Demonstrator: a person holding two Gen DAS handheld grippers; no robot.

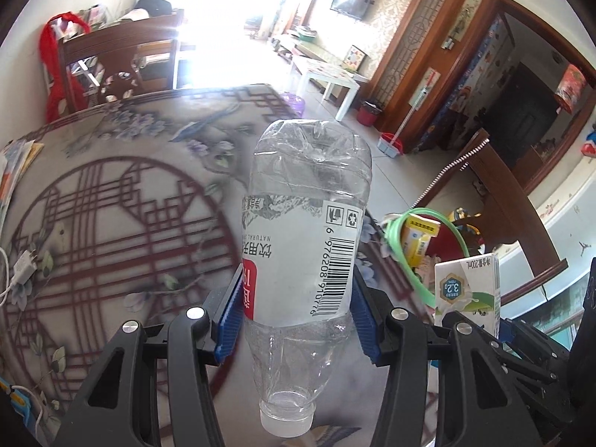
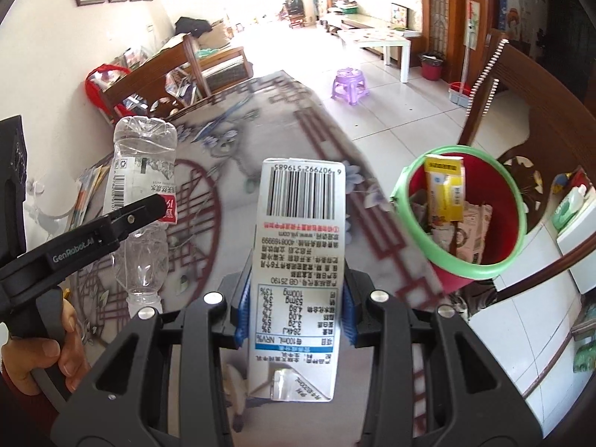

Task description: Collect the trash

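Observation:
My left gripper [image 1: 296, 316] is shut on an empty clear plastic bottle [image 1: 309, 223], held cap toward the camera above the patterned table. The same bottle [image 2: 143, 171] shows at the left of the right wrist view, clamped by the left gripper [image 2: 158, 205]. My right gripper [image 2: 296, 313] is shut on a white milk carton [image 2: 298, 260], barcode end pointing away. That carton [image 1: 467, 290] also appears at the lower right of the left wrist view. A red bin with a green rim [image 2: 462, 216] stands right of the carton and holds a yellow box and paper scraps.
The table [image 1: 111, 223] carries a floral cloth, a white charger [image 1: 22, 264] and papers [image 1: 15, 164] at the left. Wooden chairs [image 2: 521, 111] stand around it. A purple stool [image 2: 350, 85] sits on the tiled floor beyond. A hand [image 2: 48, 350] grips the left tool's handle.

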